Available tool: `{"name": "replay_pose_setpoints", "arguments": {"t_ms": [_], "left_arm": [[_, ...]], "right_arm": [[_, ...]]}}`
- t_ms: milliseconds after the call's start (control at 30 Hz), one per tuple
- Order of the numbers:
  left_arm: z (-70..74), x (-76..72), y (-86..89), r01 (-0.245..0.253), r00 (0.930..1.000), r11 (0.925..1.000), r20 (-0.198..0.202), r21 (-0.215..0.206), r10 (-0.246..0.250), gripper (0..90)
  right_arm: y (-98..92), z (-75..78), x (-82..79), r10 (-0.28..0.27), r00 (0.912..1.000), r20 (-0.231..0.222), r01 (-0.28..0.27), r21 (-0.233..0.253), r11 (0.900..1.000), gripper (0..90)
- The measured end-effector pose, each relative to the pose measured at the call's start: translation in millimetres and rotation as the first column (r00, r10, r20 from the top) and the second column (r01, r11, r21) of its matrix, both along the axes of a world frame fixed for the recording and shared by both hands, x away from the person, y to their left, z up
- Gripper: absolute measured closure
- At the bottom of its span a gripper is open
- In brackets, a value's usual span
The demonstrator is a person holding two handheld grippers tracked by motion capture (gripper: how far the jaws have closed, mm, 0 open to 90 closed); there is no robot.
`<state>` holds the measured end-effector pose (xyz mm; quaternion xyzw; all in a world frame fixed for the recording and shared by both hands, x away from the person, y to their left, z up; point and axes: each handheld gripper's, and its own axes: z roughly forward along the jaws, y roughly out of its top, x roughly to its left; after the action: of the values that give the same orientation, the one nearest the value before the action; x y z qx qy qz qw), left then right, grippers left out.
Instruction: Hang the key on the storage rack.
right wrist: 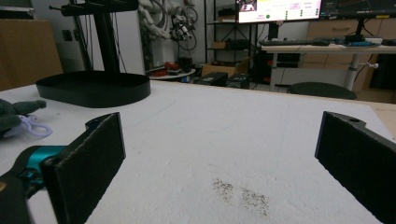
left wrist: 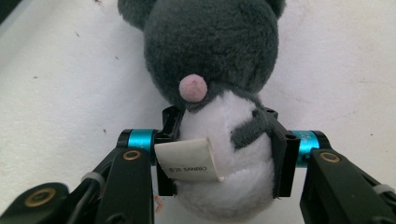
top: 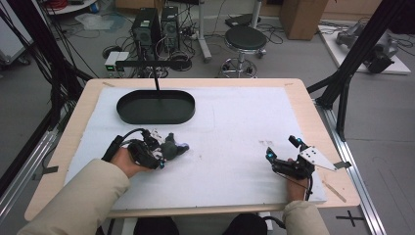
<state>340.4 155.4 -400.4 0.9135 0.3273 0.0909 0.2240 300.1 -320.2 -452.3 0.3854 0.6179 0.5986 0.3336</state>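
Left gripper (left wrist: 224, 154) has its jaws clamped on the grey plush mouse (left wrist: 219, 93), gripping the white belly from both sides, just below the pink tail nub. A paper tag (left wrist: 189, 161) reading "SANRIO" sits against the near jaw. The plush lies on the white mat (top: 235, 127), directly ahead of the left gripper (top: 164, 154). Black oval tray (top: 155, 106) sits farther ahead, apart from the plush. Right gripper (top: 281, 148) rests on the mat, jaws spread wide, nothing between them.

Left tool (top: 164, 154) clamped tight, right tool (top: 282, 151) spread wide, both low.
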Motion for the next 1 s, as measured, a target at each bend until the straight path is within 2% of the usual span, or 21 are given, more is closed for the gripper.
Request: {"name": "replay_pose_setpoints", "arguments": {"t_ms": [167,300,367,467,533,567,633,667,733,800,1000], "left_arm": [[6.6,1.6,7.0,-0.035,0.9990,0.9987,0.026,-0.037,0.036,56.6],[16.0,2.0,16.1,-0.079,0.9932,0.9930,0.078,-0.087,0.086,56.6],[21.2,3.2,19.9,-0.088,0.9907,0.9911,0.094,-0.099,0.098,56.6],[31.1,4.6,25.3,-0.106,0.9845,0.9868,0.126,-0.122,0.121,56.6],[40.0,6.6,31.5,-0.124,0.9771,0.9789,0.152,-0.162,0.149,56.5],[40.0,6.6,31.5,-0.124,0.9771,0.9789,0.152,-0.162,0.149,56.6],[45.1,8.5,35.8,-0.141,0.9728,0.9744,0.159,-0.176,0.169,56.6],[49.6,10.7,39.9,-0.153,0.9675,0.9712,0.172,-0.182,0.185,56.6],[51.9,12.0,41.9,-0.157,0.9659,0.9688,0.175,-0.192,0.191,56.6],[57.8,15.0,45.9,-0.174,0.9596,0.9625,0.184,-0.208,0.213,56.6],[72.4,24.2,57.1,-0.206,0.9426,0.9499,0.213,-0.235,0.257,56.6]], "right_arm": [[0.3,0.0,-0.2,0.000,1.0000,-0.003,0.000,0.002,1.000,0.7],[0.3,0.1,0.3,-0.002,1.0000,-0.006,0.002,0.002,1.000,0.7],[0.1,0.1,0.5,-0.001,1.0000,-0.005,0.001,0.000,1.000,0.7],[0.3,0.1,0.5,-0.002,1.0000,-0.006,0.002,0.000,1.000,0.7],[0.2,0.1,0.5,-0.002,1.0000,-0.007,0.002,0.000,1.000,0.7],[0.2,0.1,0.5,-0.003,1.0000,-0.006,0.003,0.000,1.000,0.7],[0.1,0.1,0.8,-0.001,1.0000,-0.003,0.001,-0.004,1.000,0.7],[0.3,0.1,0.5,-0.002,1.0000,-0.006,0.002,0.000,1.000,0.7],[0.1,0.2,0.5,-0.001,1.0000,-0.008,0.001,-0.001,1.000,0.7],[0.2,0.1,0.4,-0.002,1.0000,-0.008,0.002,0.001,1.000,0.7],[0.3,0.1,0.5,-0.003,1.0000,-0.005,0.003,-0.001,1.000,0.7]]}}
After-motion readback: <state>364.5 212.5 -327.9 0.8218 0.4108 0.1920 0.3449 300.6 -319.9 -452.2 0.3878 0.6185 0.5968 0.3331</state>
